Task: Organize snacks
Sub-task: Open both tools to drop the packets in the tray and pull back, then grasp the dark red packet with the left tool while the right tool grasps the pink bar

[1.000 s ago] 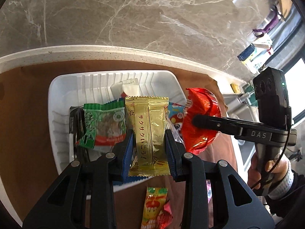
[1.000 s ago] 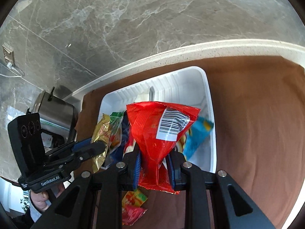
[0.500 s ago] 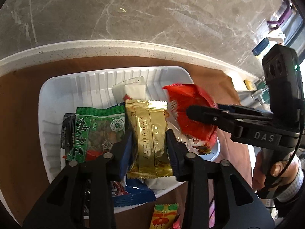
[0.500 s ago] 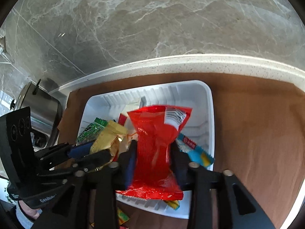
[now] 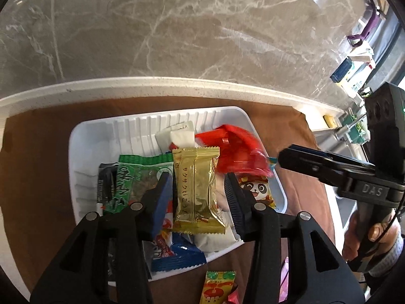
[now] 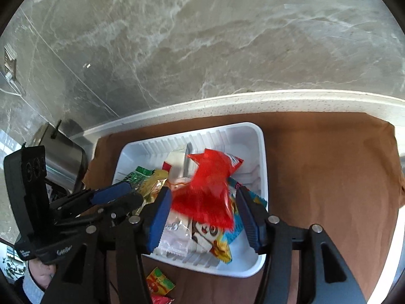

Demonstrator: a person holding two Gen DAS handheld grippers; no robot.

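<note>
Nearest to the cameras, a small yellow-and-red candy packet (image 5: 219, 287) lies on the brown cloth (image 6: 329, 177) by the counter's near edge, just outside the white tray (image 5: 83, 136). There's something pink beside it but it's too cut off to tell what.

The left tool (image 5: 198, 195) hangs over the near part of the tray with its jaws standing wide. The gold wafer packet (image 5: 197, 190) sits between them, but there's a visible gap on both sides, so nothing is gripping it; it lies on top of the pile. A blue packet (image 5: 177, 255) pokes over the tray's near rim right below it.

The right tool (image 6: 202, 212) is also spread wide over the tray. The red snack bag (image 6: 207, 190) is between its jaws, blurry and clear of both pads, so it looks loose on top of the heap. Under it is a panda-print packet (image 5: 255, 190) and a clear-wrapped white one (image 6: 174, 230).

Further in, a green packet (image 5: 136, 177) lies toward the tray's left side with a dark packet (image 5: 106, 182) beside it, and white packets (image 5: 177, 136) lean toward the tray's far wall.

Beyond the tray the cloth runs to the counter's pale far edge (image 5: 177, 82), then a marble wall (image 6: 202, 38). A steel appliance (image 6: 63, 152) stands at the counter's far left corner.
</note>
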